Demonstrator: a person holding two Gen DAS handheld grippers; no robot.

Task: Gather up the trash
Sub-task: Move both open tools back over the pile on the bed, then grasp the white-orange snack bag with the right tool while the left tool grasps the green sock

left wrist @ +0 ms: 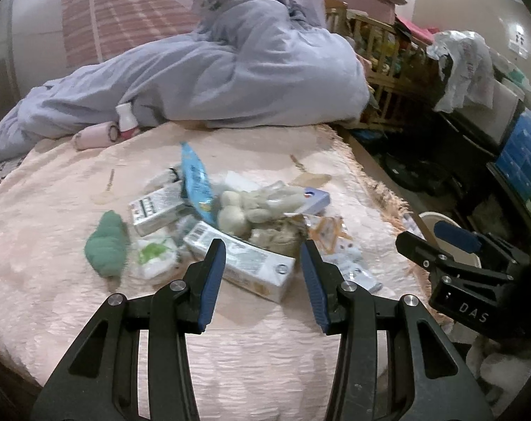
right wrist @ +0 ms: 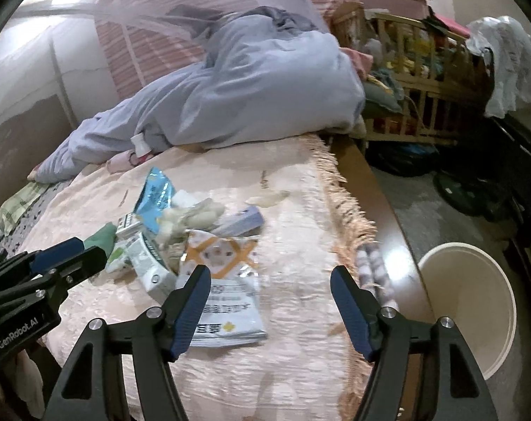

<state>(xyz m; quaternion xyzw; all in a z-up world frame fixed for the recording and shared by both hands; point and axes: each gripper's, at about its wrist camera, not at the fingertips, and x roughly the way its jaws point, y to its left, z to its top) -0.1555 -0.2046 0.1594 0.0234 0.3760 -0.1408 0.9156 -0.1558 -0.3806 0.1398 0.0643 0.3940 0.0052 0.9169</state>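
Left tool point(left wrist: 263, 249) open, right tool point(right wrist: 270, 273) empty

A heaped grey-blue quilt point(left wrist: 230, 70) fills the upper middle of the frame, lying on a bed under a pale pink fringed blanket point(left wrist: 54, 263). A wooden crib point(right wrist: 416, 80) stuffed with clothes stands at upper right. A brick-patterned wall point(left wrist: 125, 7) rises at upper left behind sheer netting point(right wrist: 195, 7).

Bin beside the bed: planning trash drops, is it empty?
Looks empty: the bin stands upright, its visible inner wall bare; the bottom is partly hidden.
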